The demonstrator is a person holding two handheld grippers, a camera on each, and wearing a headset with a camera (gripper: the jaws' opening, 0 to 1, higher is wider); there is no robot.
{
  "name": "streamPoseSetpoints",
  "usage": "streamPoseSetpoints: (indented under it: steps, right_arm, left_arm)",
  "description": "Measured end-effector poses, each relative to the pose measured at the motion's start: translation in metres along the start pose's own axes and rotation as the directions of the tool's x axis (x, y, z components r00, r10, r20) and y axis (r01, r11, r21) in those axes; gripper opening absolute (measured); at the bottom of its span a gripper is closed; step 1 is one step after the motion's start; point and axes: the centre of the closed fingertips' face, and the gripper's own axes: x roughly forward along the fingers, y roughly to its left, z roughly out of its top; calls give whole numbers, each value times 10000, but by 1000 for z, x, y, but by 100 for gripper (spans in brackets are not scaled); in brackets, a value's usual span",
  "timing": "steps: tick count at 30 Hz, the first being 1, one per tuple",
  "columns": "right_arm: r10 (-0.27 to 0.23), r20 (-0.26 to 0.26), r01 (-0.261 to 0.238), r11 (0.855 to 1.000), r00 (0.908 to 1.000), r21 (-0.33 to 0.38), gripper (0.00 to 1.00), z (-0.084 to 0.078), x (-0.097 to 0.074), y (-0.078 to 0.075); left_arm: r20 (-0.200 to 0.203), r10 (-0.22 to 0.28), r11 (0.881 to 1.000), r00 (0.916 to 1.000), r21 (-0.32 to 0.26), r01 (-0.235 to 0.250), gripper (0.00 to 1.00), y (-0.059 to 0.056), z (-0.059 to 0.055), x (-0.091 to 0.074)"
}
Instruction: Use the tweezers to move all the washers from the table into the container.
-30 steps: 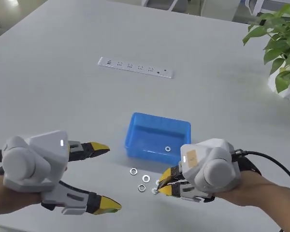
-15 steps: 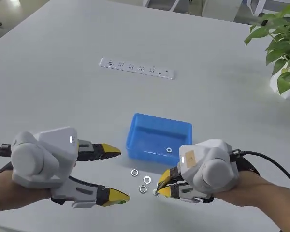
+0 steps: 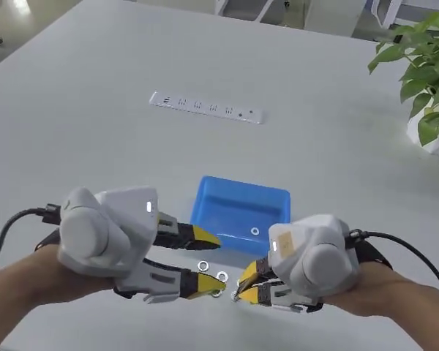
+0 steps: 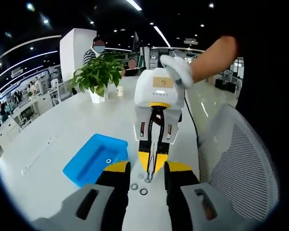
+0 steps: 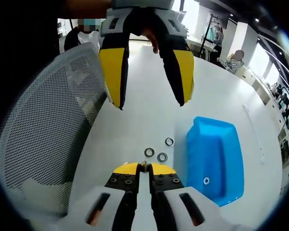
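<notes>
Tool: the tweezers (image 4: 150,161) sat pinched in the right gripper (image 3: 244,282), whose jaws were drawn together on them. The fine tips pointed down at the table (image 3: 95,161). We could not tell whether the tips held anything.
Left gripper (image 3: 210,262): jaws spread wide with nothing between them, hovering low opposite the right gripper.
Loose washers (image 5: 162,157): three, lying flat and close together on the table, just beside the near wall of the container, between the two grippers.
Container: a blue plastic bin (image 3: 230,205), open-topped and low-walled. One washer in the bin (image 3: 254,232) already lay on its floor.
Progress: we judged the task part done, with three left to move.
Handling: we took the washers for small metal rings, rigid and very light. They looked smooth, so likely to skate on the slick tabletop or flick out of a pinch.
Where to grip: we judged the ring band best, one tip through the hole and one outside. Pinching across the whole ring would give less purchase on something lying flat.
Risk: nudging one washer could scatter its close neighbours. The low wall meant little lift would be needed.
Surroundings: a white power strip (image 3: 205,107) lay beyond the bin, a potted plant (image 3: 424,73) stood at the far right, and a mesh chair (image 5: 38,125) stood off the table's edge.
</notes>
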Motion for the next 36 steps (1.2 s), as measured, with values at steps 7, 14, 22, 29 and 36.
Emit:
streamPoseSetpoints:
  steps: [7,14,22,29,36]
  right_arm:
    - [-3,-33,3,10000,10000,-41,9,0,0,0]
    - [9,-71,-10,9999,10000,-108,9,0,0,-1]
    - [-2,-90,1,9999,10000,-128,9,0,0,-2]
    - [-26,-119,24,9999,9999,-141,9,-1,-1,-2]
    - [-10,-99,9,9999,10000,-106,9,0,-1,-1]
  left_arm:
    - [-250,-299,9988,9992,388,309,26,-6,0,14]
    - [-293,-405,9963,9987,747,426,19,-6,7,29]
    - [-485,-588,9923,9971,1060,637,13,-7,7,42]
    - [-715,-669,9885,9952,1305,758,5,-9,3,44]
    - [-666,-763,9889,9949,1227,840,5,-8,3,43]
